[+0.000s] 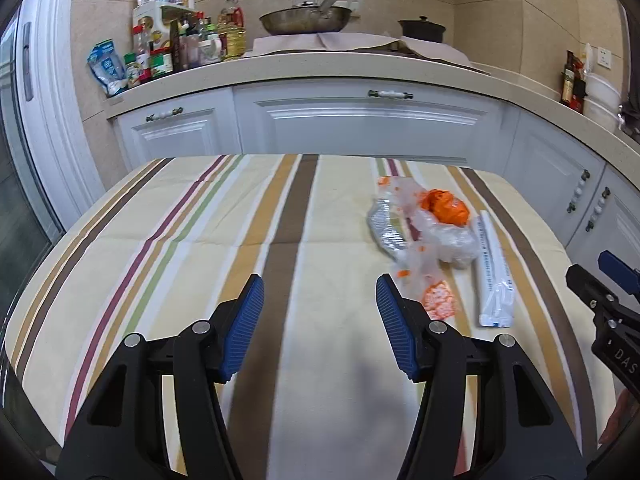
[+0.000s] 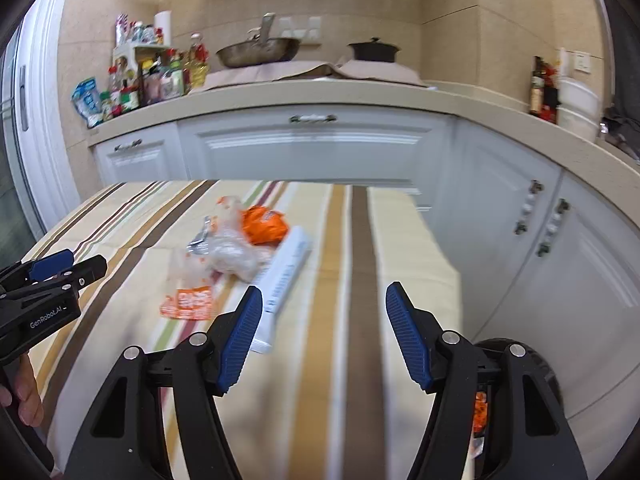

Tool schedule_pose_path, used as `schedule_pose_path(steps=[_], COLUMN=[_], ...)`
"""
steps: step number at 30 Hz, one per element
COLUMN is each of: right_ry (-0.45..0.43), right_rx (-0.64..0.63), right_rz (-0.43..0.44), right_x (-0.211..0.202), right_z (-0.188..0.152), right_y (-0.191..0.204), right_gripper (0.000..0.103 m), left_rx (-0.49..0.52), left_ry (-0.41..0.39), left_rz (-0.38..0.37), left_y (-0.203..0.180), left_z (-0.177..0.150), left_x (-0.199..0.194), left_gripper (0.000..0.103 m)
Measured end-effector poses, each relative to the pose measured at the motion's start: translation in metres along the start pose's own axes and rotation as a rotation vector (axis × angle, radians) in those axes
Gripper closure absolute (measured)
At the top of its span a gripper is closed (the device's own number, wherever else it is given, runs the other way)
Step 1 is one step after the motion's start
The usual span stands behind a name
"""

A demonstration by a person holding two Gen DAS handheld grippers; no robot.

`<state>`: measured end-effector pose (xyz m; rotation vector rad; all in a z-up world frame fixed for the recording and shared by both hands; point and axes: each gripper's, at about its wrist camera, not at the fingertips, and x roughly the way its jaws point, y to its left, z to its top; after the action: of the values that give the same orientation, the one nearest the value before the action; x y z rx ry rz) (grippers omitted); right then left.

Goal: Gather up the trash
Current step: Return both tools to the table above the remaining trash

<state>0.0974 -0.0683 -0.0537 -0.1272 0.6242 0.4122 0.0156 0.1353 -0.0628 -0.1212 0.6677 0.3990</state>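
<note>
Trash pile ahead, both tongs apart and empty.
Your left tongs (image 1: pixel 320 320) and right tongs (image 2: pixel 324 332) hover over the surface (image 1: pixel 160 240); take the white packet (image 2: pixel 280 276) beside the wrappers (image 2: pixel 236 248) first, gripping mid-length.

White lettering reading "GenRobot.AI" runs along the black body of the left tongs (image 2: pixel 60 268), seen at the left edge of the right wrist view. The letters "DAS" stand in pale print on the black body of the right tongs (image 1: pixel 612 276), cut off by the edge of the left wrist view. Print on the long white packet (image 1: pixel 494 276) and on the orange-and-white wrapper (image 2: pixel 187 303) lying on the striped tablecloth is too blurred to read.
</note>
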Motion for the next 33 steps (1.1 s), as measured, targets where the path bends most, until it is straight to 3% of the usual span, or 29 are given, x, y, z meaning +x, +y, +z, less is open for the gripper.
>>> schedule_pose_path(steps=[8, 17, 20, 22, 24, 33], right_ry=[0.105, 0.233, 0.273, 0.292, 0.286, 0.214], right_rx=[-0.023, -0.029, -0.014, -0.001, 0.005, 0.005], right_rz=[0.029, 0.014, 0.036, 0.061, 0.069, 0.056], right_x=[0.037, 0.069, 0.077, 0.079, 0.077, 0.054], right_z=[0.005, 0.004, 0.000, -0.002, -0.002, -0.006], right_y=[0.033, 0.041, 0.039, 0.037, 0.036, 0.022], right_gripper=[0.040, 0.040, 0.048, 0.064, 0.066, 0.070], left_rx=[-0.038, -0.059, -0.057, -0.052, -0.049, -0.013], left_ry=[0.024, 0.057, 0.063, 0.066, 0.068, 0.059], left_rz=[0.008, -0.012, -0.026, -0.034, -0.040, -0.102], left_y=[0.025, 0.038, 0.036, 0.034, 0.031, -0.001], left_z=[0.000, 0.001, 0.001, 0.001, 0.001, 0.001], left_x=[0.013, 0.031, 0.033, 0.034, 0.034, 0.029], left_gripper=[0.046, 0.046, 0.045, 0.045, 0.039, 0.039])
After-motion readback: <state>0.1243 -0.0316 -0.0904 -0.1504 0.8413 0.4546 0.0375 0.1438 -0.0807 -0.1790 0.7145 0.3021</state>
